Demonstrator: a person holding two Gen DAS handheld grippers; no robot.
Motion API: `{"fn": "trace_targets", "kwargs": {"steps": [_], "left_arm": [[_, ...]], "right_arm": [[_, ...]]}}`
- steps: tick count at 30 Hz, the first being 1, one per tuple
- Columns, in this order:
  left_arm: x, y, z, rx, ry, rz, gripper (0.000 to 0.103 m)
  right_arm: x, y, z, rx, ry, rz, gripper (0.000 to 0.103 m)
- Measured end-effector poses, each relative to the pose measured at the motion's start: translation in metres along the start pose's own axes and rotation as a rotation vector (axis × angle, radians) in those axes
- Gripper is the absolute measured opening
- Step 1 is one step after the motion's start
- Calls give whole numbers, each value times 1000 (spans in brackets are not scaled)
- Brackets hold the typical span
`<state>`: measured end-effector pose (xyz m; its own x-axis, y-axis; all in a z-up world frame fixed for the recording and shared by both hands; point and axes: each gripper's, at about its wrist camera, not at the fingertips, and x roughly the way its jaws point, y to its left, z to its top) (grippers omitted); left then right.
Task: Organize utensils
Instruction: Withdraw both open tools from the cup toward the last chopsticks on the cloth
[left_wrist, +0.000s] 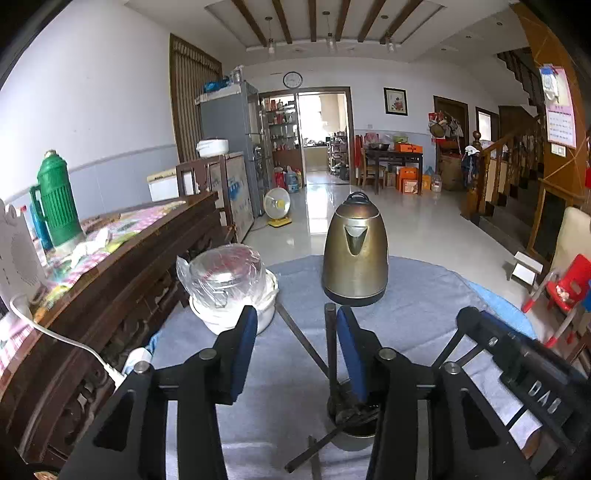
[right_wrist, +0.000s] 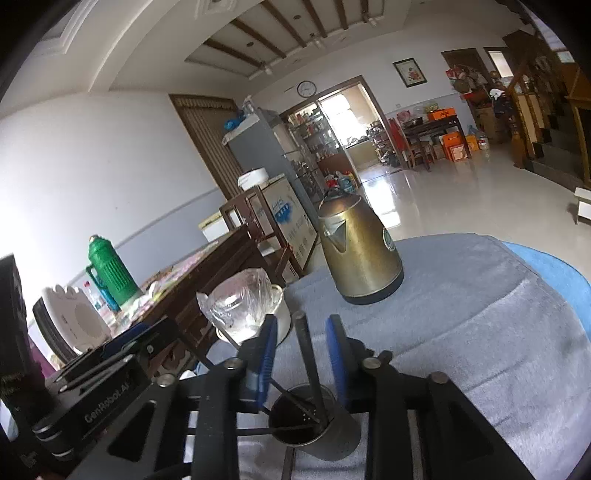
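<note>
A metal utensil cup (right_wrist: 325, 434) stands on the grey cloth, low between the right gripper's jaws; it also shows in the left wrist view (left_wrist: 354, 432). Several dark chopsticks (right_wrist: 310, 365) stick out of it, some leaning left. My right gripper (right_wrist: 302, 354) is open above the cup, its blue pads either side of an upright chopstick without touching it. My left gripper (left_wrist: 297, 350) is open, with dark chopsticks (left_wrist: 330, 347) rising just beside its right pad. The right gripper's body (left_wrist: 524, 373) sits at the right in the left wrist view.
A brass kettle (left_wrist: 355, 254) stands ahead on the round cloth-covered table (left_wrist: 424, 314). A white pot holding a plastic-wrapped bowl (left_wrist: 229, 288) sits to the left. A dark wooden sideboard (left_wrist: 122, 266) with a green thermos (left_wrist: 57, 206) lies along the left.
</note>
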<state>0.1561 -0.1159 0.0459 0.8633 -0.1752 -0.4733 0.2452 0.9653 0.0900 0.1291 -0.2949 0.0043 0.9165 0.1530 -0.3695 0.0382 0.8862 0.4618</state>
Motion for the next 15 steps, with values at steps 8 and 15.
{"fn": "trace_targets", "kwargs": {"steps": [8,15], "left_arm": [[-15,2,-1,28,-28,46,55],[-34,8,-1,42,-63,83,64]], "right_arm": [[-28,-6,6,31,-55,14,32],[-49,-9,5,37,-56,28,32]]}}
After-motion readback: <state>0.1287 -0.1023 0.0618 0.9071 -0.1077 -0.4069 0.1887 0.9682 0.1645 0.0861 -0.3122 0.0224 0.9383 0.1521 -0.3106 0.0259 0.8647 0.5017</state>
